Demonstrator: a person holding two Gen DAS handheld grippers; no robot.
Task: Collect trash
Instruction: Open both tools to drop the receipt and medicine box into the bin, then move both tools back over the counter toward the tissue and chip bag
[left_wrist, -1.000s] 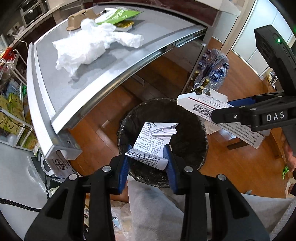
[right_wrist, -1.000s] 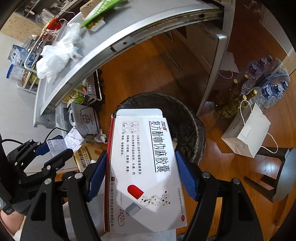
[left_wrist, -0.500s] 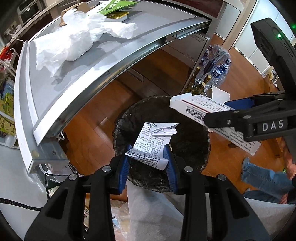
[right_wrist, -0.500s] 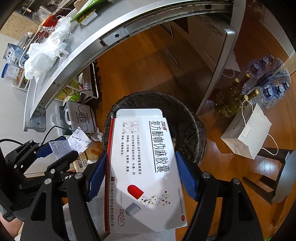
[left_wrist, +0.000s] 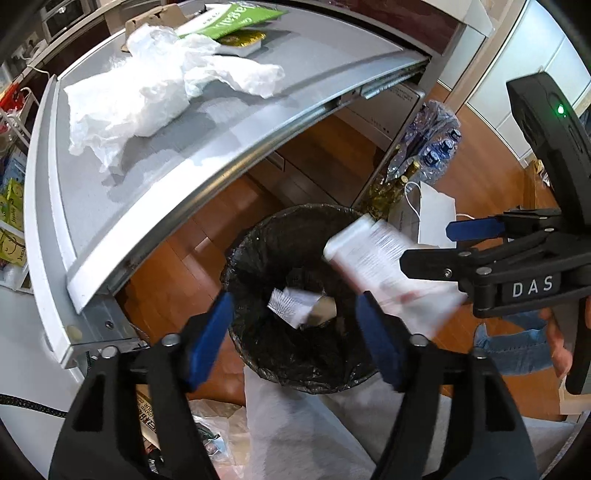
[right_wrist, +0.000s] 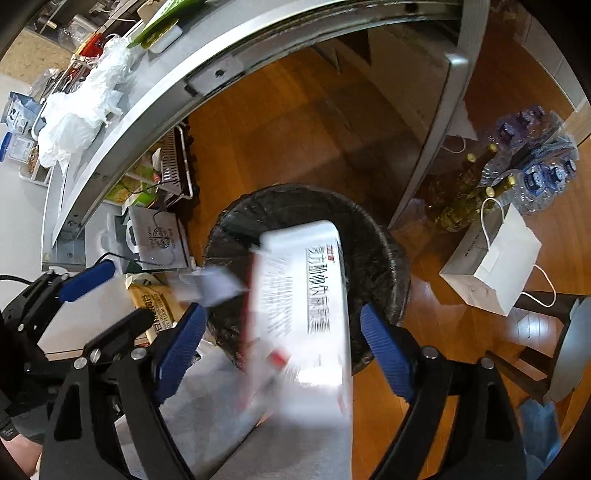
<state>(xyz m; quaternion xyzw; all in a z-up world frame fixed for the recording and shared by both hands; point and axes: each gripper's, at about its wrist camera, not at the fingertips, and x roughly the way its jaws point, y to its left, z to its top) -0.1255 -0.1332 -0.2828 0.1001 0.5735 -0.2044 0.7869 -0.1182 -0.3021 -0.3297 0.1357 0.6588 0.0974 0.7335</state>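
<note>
Both tongs opening above the bin (left_wrist: 295, 373): left tongs (left_wrist: 293, 332) clear of paper slip (left_wrist: 291, 304); right tongs (right_wrist: 284, 354) apparently off the blurred medicine box (right_wrist: 306, 295).

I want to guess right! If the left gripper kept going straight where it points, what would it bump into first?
Probably the falling paper slip between the opening left gripper fingers; past it, the black-lined trash bin.

A white paper bag (right_wrist: 495, 269) stands on the wooden floor (right_wrist: 295, 140) beside bottles (right_wrist: 465, 199).
</note>
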